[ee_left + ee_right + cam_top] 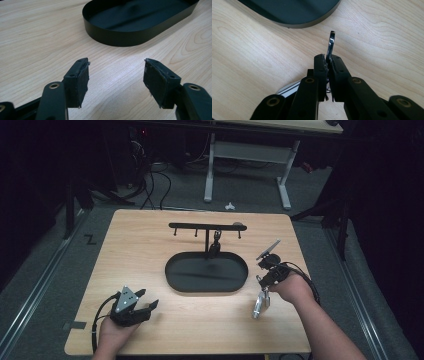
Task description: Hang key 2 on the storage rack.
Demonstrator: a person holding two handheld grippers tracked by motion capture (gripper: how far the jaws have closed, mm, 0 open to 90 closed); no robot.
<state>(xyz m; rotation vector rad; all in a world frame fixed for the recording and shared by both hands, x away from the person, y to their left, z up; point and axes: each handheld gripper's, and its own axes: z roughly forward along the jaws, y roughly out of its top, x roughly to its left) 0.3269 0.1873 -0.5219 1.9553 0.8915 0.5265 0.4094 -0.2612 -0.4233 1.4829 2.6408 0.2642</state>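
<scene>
- One shiny metal piece (260, 303), silver and flat, perhaps a watch or a clasp; the high view is too dim to say which. It lies just right of the black oval tray (172, 279), low on the light wood table (140, 240).
- In the right gripper view the metal piece (331, 45) stands edge-on, its top poking up past the jaws, with the tray's curved wall (307, 23) beyond it.
- The right gripper (263, 287) is clamped on that metal piece, its jaws pressed together around the thin edge (328, 65).
- The left gripper (148, 304) sits well left of the tray and a little nearer the person, held in a hand (112, 335); its jaws stand wide apart with nothing between them (116, 72), only bare wood below.
- One tray, dark and shallow; from the left gripper view its wall (117, 37) looks plain, and no writing can be read on anything.
- One black T-shaped stand (207, 227) rises from the tray's far edge, with four small pegs under its crossbar and one dark item hanging by the post.
- Two grippers, two hands.
</scene>
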